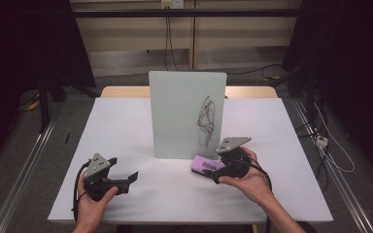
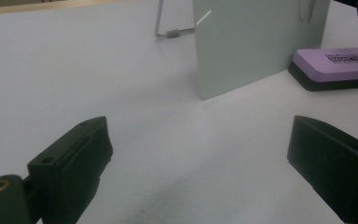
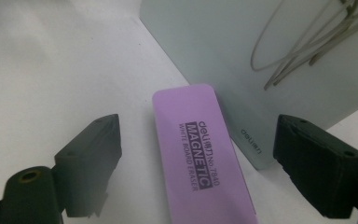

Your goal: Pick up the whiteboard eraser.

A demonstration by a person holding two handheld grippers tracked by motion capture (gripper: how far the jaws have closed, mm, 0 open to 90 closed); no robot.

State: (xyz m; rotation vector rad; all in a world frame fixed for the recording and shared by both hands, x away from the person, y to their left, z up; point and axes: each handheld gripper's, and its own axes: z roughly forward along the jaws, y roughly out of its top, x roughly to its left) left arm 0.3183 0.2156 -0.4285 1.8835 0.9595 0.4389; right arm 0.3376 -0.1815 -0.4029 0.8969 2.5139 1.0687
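The right gripper [image 3: 196, 163] stands open around the purple rectangular magnetic board eraser [image 3: 203, 154] on the white counter [image 1: 126, 136], not pressing; closing off-centre could push it against the upright whiteboard [image 1: 184, 111]

Both grippers' fingers [image 1: 132, 177] apart

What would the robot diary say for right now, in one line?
right gripper: open, jaws either side of purple eraser, not gripping | left gripper: open, empty | eraser: flat on table by scribbled whiteboard
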